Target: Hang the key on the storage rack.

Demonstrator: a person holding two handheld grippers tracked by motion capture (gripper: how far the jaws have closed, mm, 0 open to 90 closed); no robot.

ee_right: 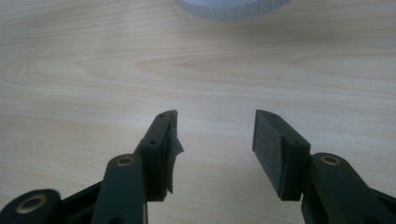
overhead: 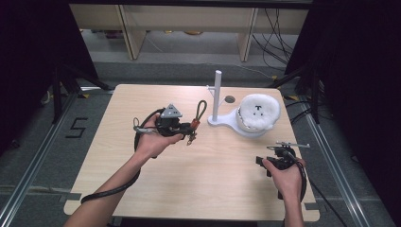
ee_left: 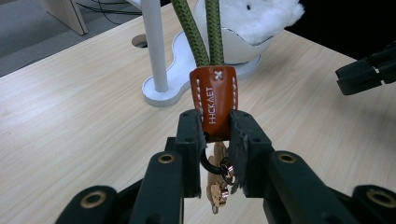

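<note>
rope loop (ee_left: 205, 28): top cut off by edge | white stand base (ee_right: 231, 7): mostly cut off

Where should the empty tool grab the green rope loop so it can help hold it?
Best guess: the top of the green rope loop, coming from the right side. The left tool already pinches the brown leather tab at the bottom, so only the loop's upper bend stands free. The right tool is open above the table.

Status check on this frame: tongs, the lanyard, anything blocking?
Left tongs shut on lanyard at its leather tab, loop up. Right tongs open, nothing between, low over table. Stand ahead, path unobstructed.
</note>
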